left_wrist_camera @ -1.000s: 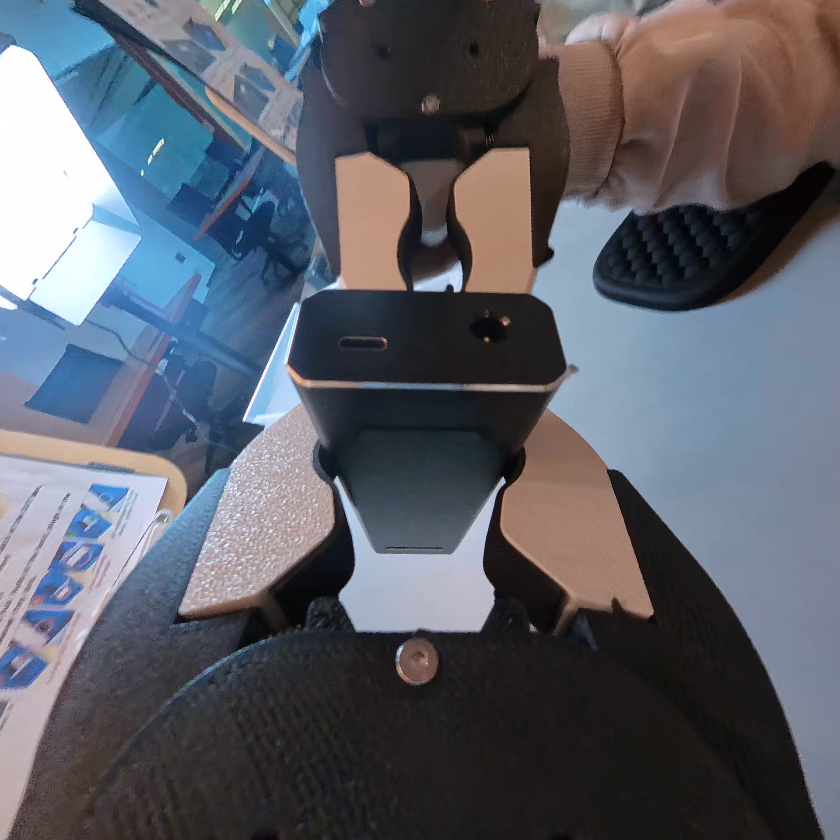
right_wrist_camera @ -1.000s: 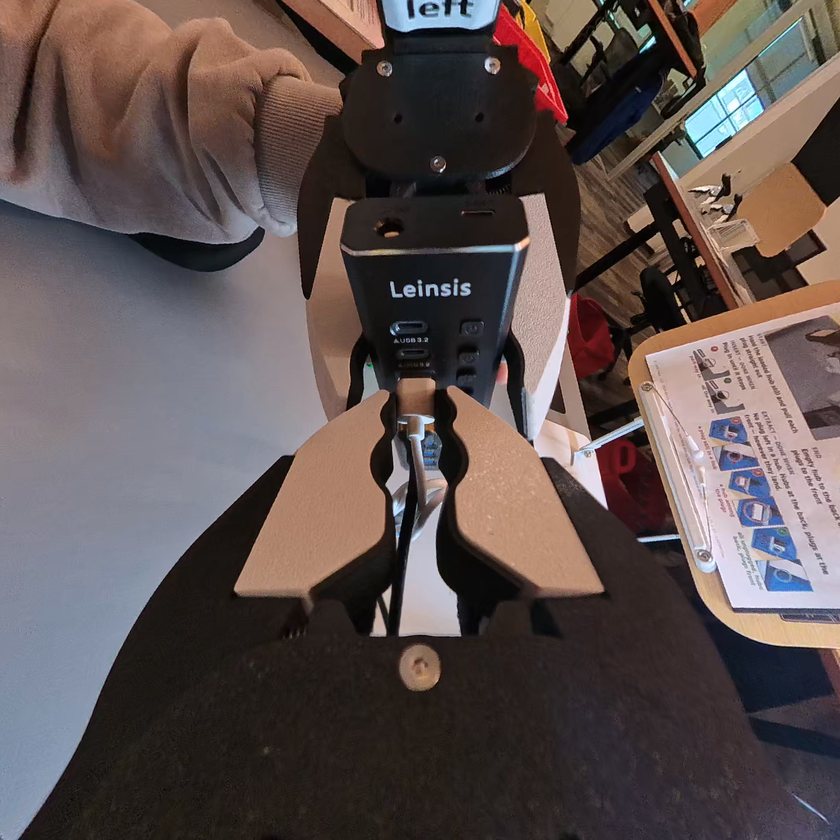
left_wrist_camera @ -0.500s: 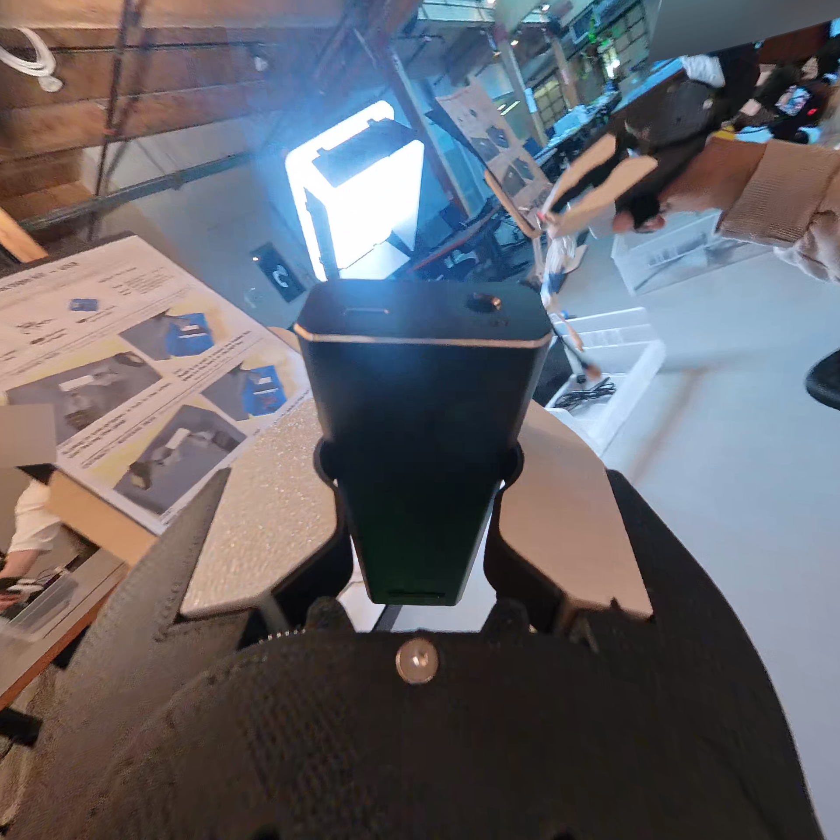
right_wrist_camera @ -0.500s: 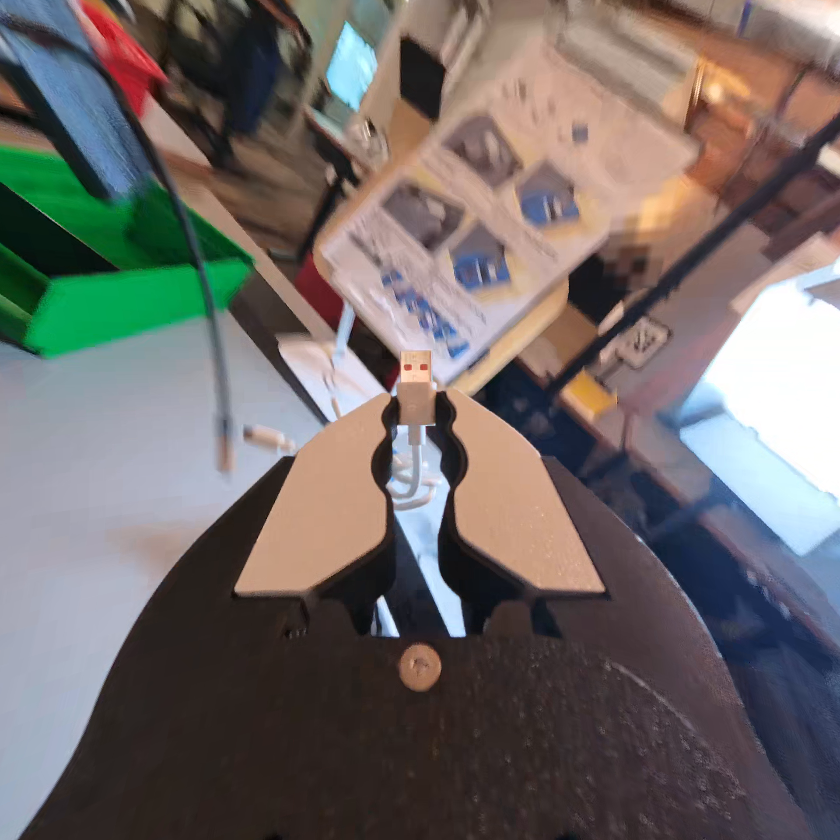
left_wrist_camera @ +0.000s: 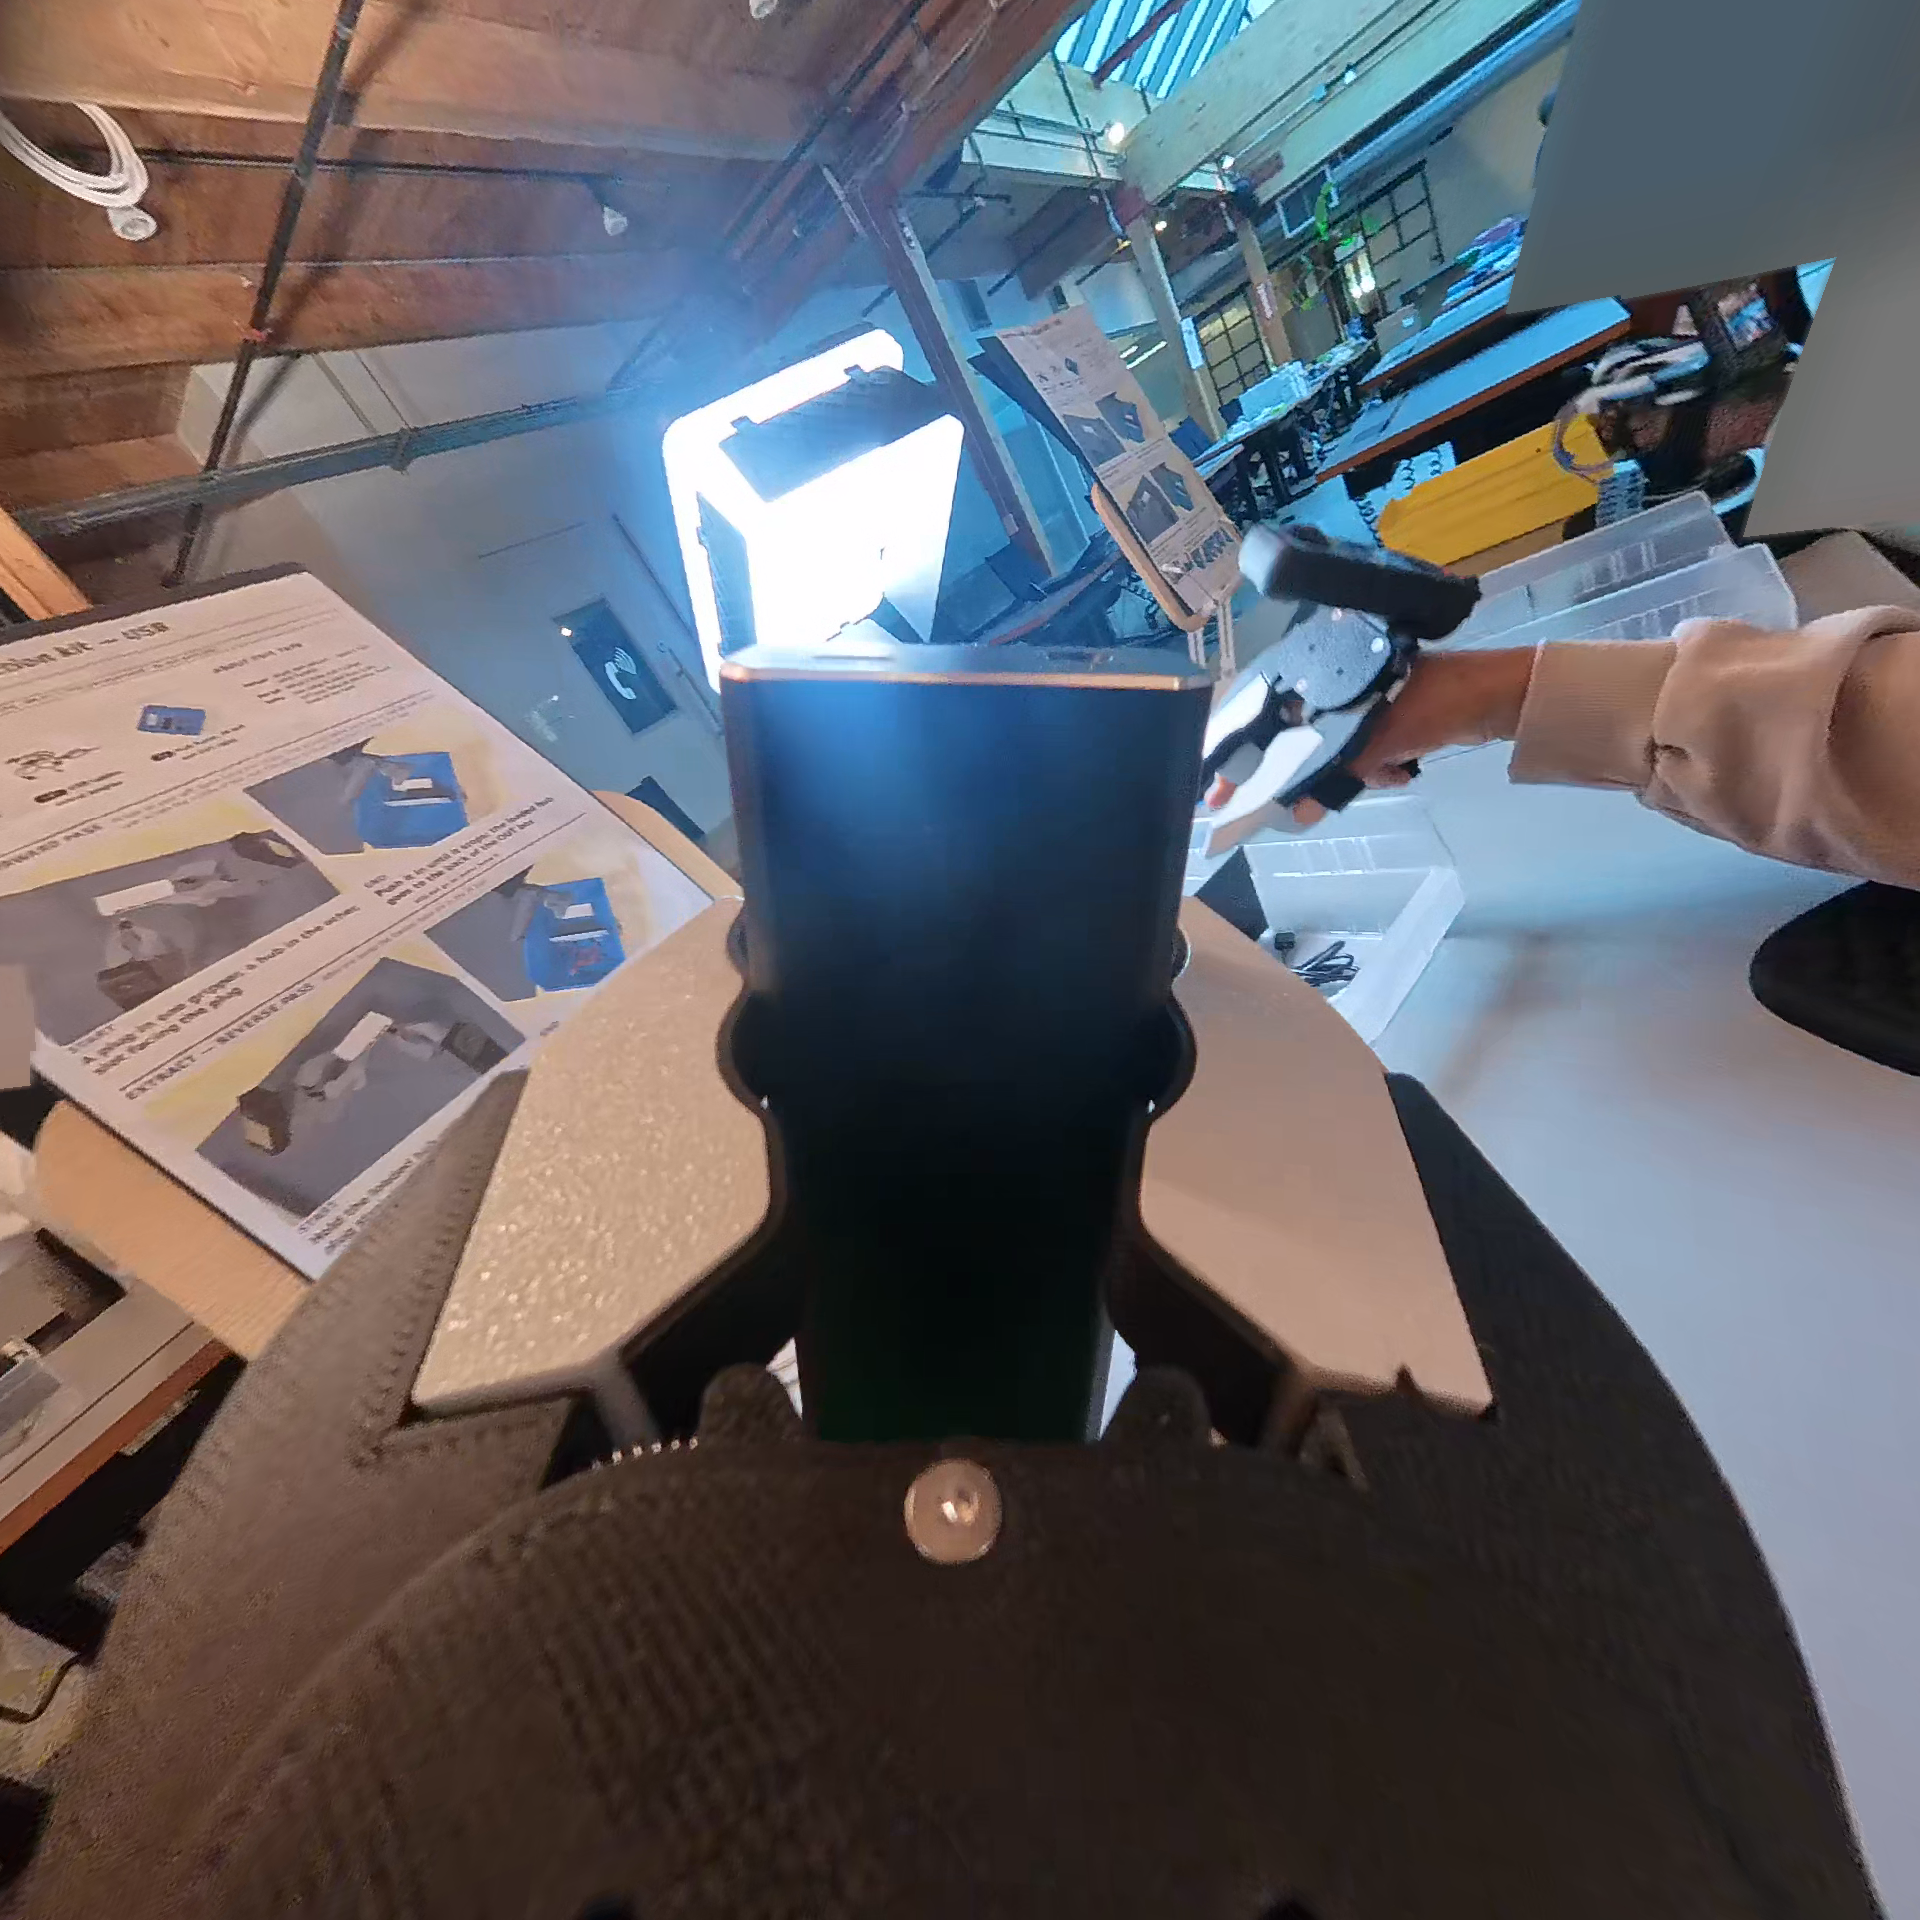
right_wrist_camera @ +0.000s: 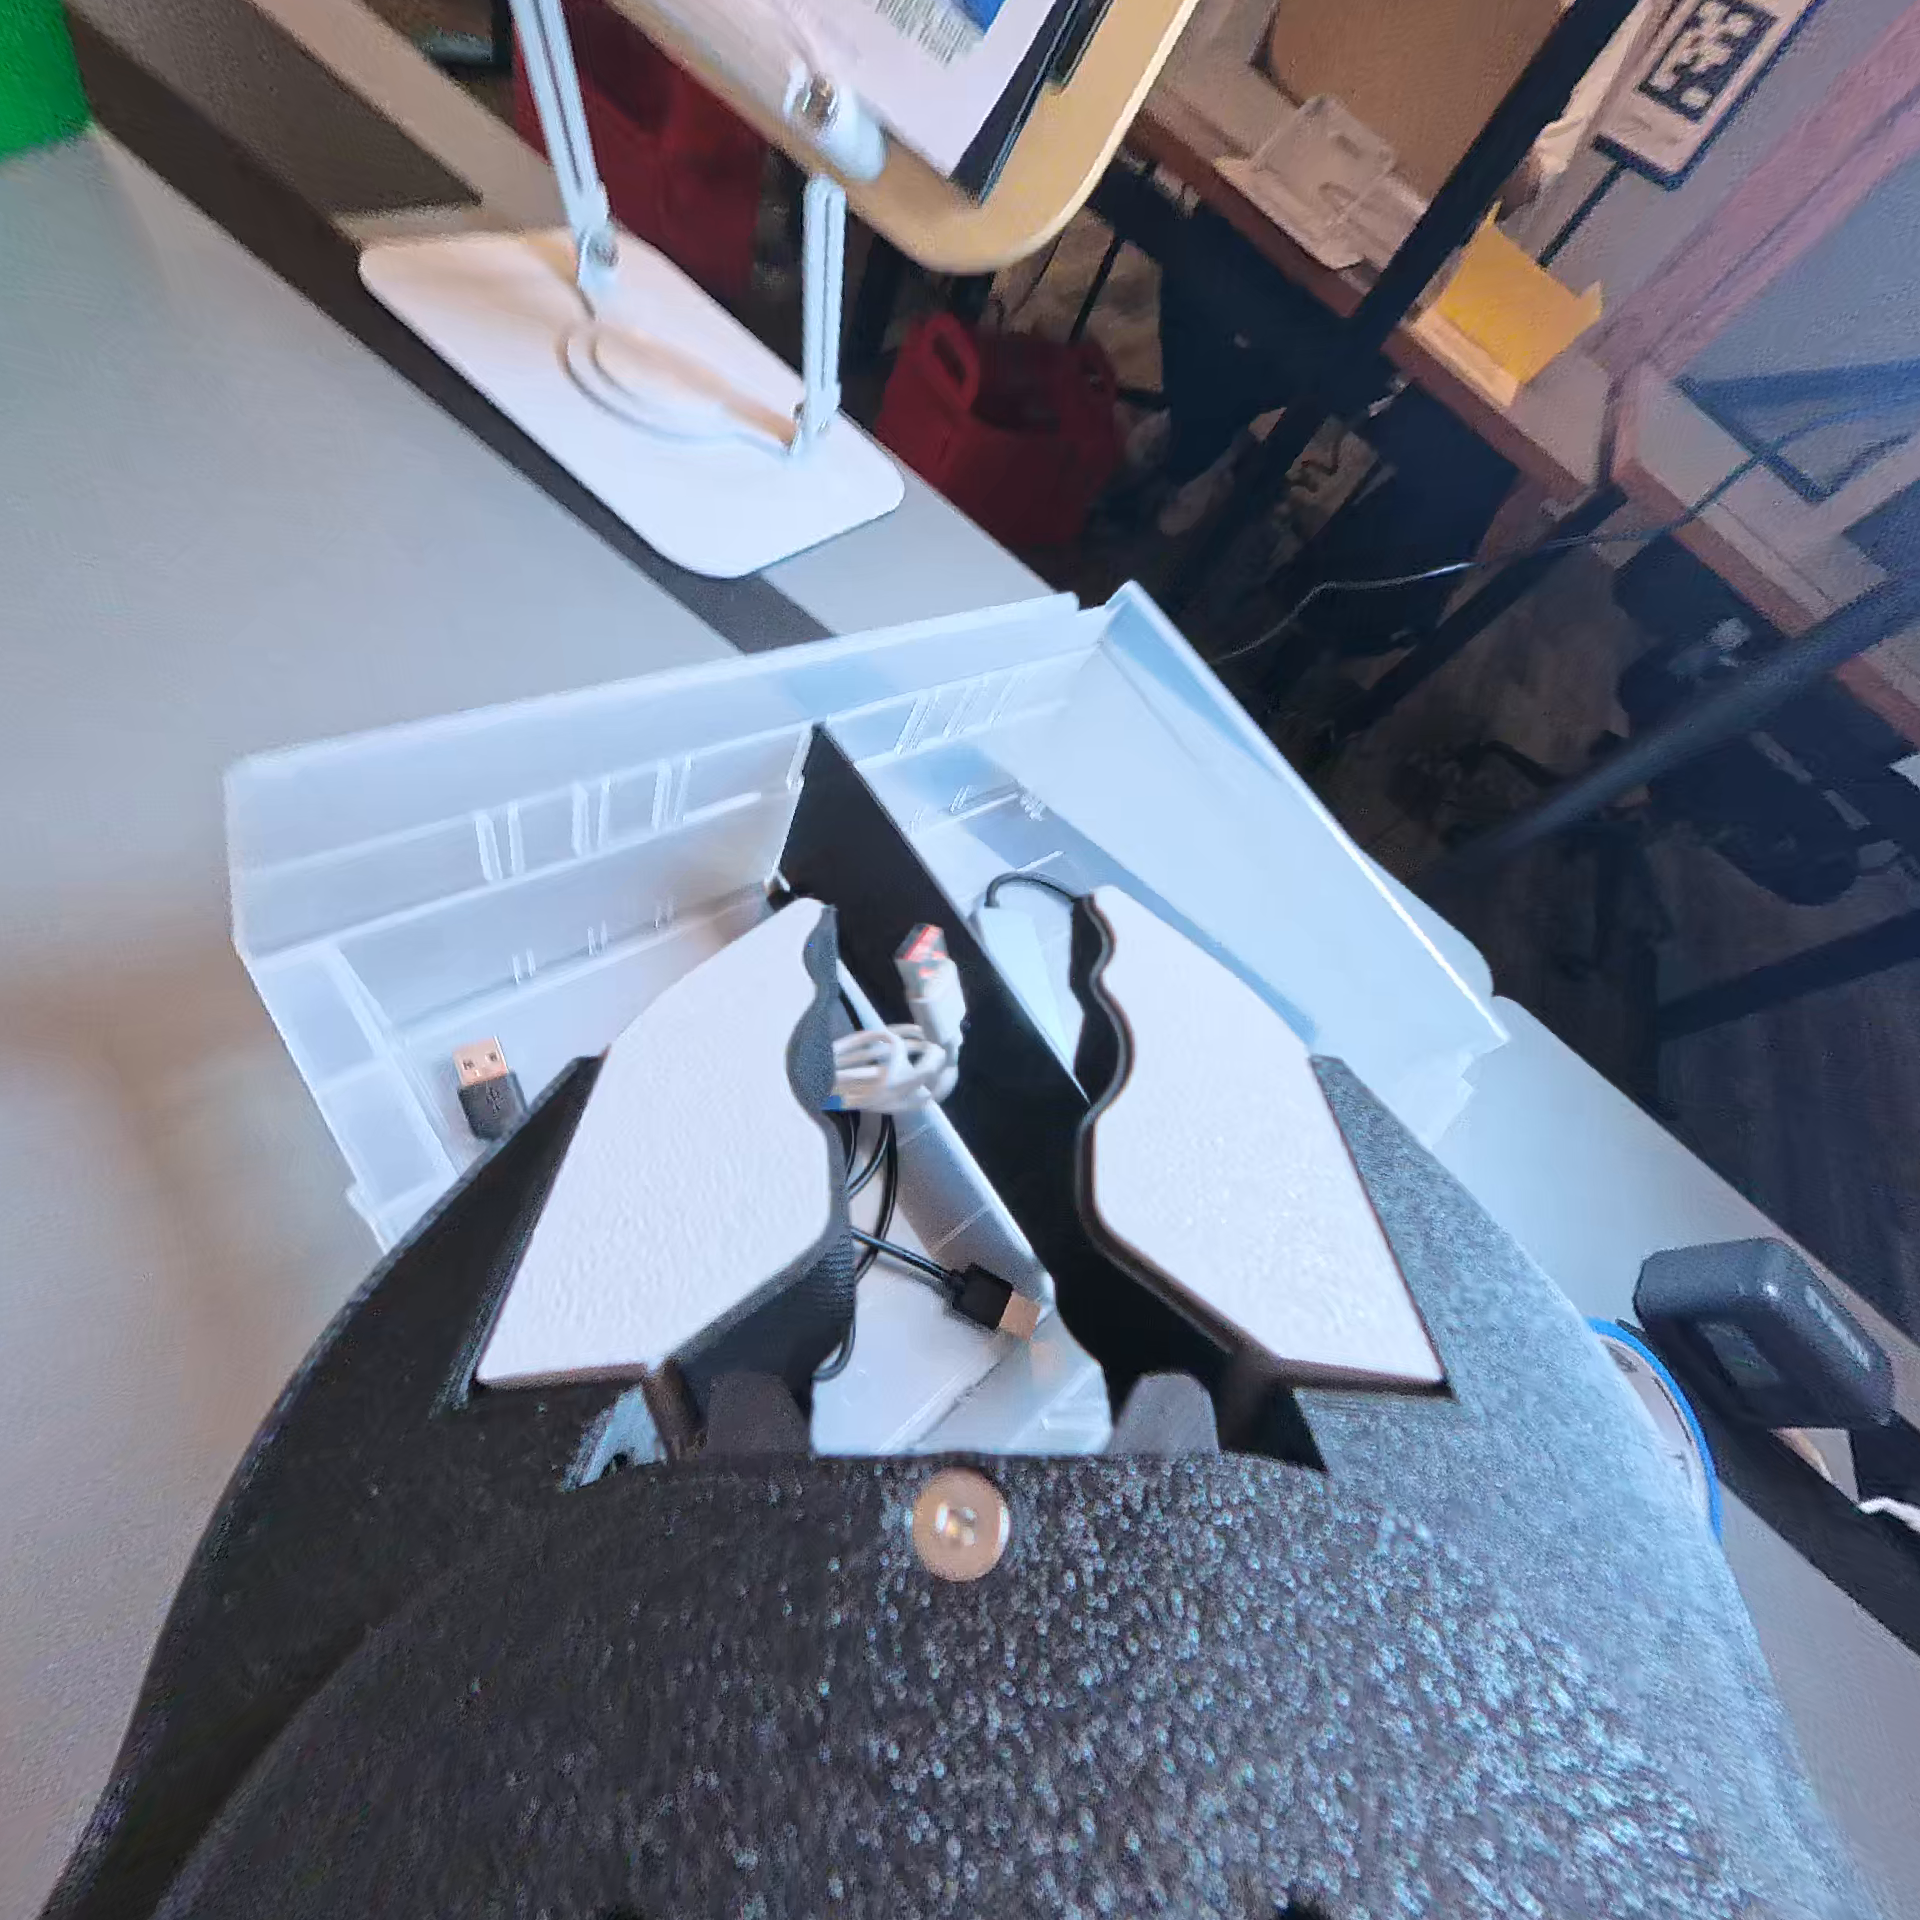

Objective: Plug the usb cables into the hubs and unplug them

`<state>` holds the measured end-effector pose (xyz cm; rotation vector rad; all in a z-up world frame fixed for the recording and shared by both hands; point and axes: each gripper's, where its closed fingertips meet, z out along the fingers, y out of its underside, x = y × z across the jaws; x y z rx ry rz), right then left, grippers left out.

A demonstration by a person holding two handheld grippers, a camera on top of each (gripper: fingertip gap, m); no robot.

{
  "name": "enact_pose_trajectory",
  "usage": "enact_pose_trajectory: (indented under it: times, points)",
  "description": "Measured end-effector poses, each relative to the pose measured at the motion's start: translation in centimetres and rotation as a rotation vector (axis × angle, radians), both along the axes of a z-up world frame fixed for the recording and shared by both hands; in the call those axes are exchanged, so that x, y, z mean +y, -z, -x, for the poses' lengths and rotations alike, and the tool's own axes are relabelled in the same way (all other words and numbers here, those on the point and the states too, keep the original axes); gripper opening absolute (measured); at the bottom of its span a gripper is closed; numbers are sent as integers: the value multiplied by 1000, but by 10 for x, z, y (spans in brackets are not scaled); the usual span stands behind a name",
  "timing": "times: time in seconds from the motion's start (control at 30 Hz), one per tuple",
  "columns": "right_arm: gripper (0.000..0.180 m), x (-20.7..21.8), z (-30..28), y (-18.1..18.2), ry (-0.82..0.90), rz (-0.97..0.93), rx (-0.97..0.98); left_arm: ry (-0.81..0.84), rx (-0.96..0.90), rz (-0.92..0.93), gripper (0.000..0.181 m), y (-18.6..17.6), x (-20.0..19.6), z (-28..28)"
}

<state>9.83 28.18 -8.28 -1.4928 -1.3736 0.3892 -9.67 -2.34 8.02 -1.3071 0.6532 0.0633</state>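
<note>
My left gripper (left_wrist_camera: pixel 961 997) is shut on a black USB hub (left_wrist_camera: pixel 961 831), which stands upright between the fingers with its end face up. No cable is in it. My right gripper (right_wrist_camera: pixel 956 909) is open above a clear plastic bin (right_wrist_camera: pixel 499 831). A white USB cable (right_wrist_camera: pixel 920 987) with a red-tongued plug lies loose in the bin between the open fingers. Two black USB plugs (right_wrist_camera: pixel 483 1081) (right_wrist_camera: pixel 992 1311) also lie in the bin. In the left wrist view the right gripper (left_wrist_camera: pixel 1262 764) shows far off to the right, over the clear bins.
An instruction sheet on a board (left_wrist_camera: pixel 260 894) stands to the left of the hub. A bright light panel (left_wrist_camera: pixel 821 499) is behind it. A black mat (left_wrist_camera: pixel 1839 987) lies on the grey table. A white stand base (right_wrist_camera: pixel 623 395) sits beyond the bin, a black device (right_wrist_camera: pixel 1756 1330) to its right.
My right gripper pulled the white cable out of the hub, swung away to the bin, opened and let the cable go. My left gripper tilted the hub upward.
</note>
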Motion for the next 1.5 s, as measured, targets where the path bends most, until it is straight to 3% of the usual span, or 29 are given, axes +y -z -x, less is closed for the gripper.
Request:
enact_pose_trajectory:
  times: [0.03,0.17,0.3,0.4,0.53,0.67,0.87,1.0,1.17,1.4,1.5]
  points:
    - [49,-2,-1,-10,10,5,28,9,3,9,74,2,2,-3]
    - [50,-49,6,-77,-123,-32,218,66,30,59,73,16,10,-22]
    - [41,-157,27,-125,-449,-92,268,157,112,122,73,38,17,-54]
    - [40,-228,47,-108,-650,-165,121,251,184,166,73,58,17,-84]
    - [35,-276,80,-69,-771,-210,1,307,267,212,73,81,22,-113]
    - [27,-291,95,-44,-823,-227,-35,342,310,253,73,98,24,-126]
    - [28,-301,97,-43,-874,-206,17,413,331,281,72,105,15,-132]
    - [16,-305,97,-38,-894,-224,8,413,339,292,72,106,14,-131]
    - [16,-302,95,-49,-912,-179,53,330,424,301,72,108,16,-114]
    - [16,-295,88,-39,-922,-200,-66,320,457,360,73,124,24,-115]
    - [16,-264,74,-35,-799,-307,-198,129,563,409,72,132,33,-80]
